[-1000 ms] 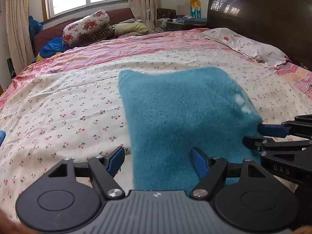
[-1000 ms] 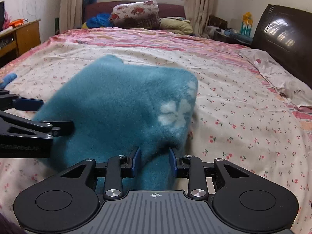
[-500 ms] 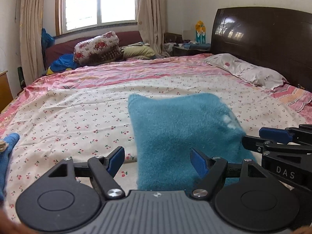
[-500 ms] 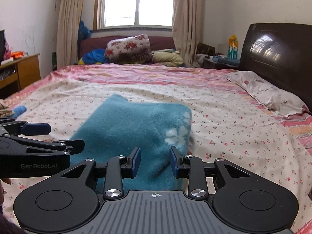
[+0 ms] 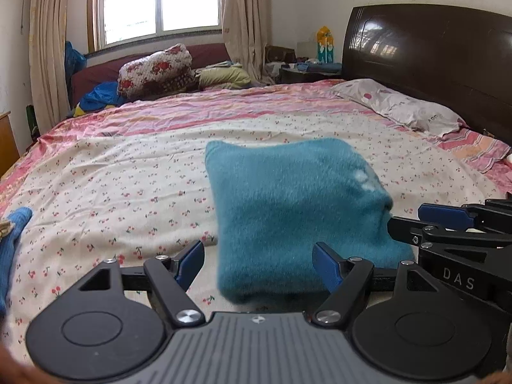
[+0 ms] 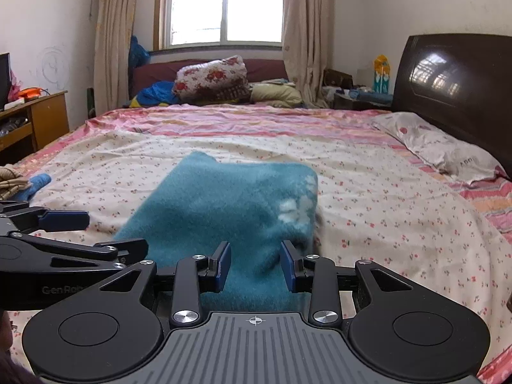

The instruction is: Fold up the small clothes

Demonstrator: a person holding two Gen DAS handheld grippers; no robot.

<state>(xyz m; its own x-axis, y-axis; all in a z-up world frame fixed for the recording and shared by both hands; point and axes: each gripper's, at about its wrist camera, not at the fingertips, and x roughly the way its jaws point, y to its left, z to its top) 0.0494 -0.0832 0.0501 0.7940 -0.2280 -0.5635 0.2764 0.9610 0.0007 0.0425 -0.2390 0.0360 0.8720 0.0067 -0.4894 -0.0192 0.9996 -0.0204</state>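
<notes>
A fluffy teal garment [image 5: 288, 211] [image 6: 224, 211] lies folded into a rough square on the cherry-print bed sheet [image 5: 128, 192]. A white flower patch [image 6: 297, 204] shows near its right edge. My left gripper [image 5: 257, 251] [image 6: 113, 232] hovers open and wide at the garment's near left part, its pads clear of the cloth. My right gripper [image 6: 255, 249] [image 5: 406, 217] sits at the near right part. Its jaws are opening, and the cloth shows between the fingers without being pinched.
A blue cloth [image 6: 35, 185] and a beige garment [image 6: 9, 180] lie at the bed's left edge. A pillow [image 5: 406, 108] rests against the dark headboard [image 5: 432, 57] on the right. Bedding is piled [image 5: 153, 67] under the window. A wooden desk [image 6: 41, 118] stands far left.
Both grippers have drawn back and risen, so the teal garment looks smaller and farther off. The right jaws have widened a little. The garment has settled on the sheet.
</notes>
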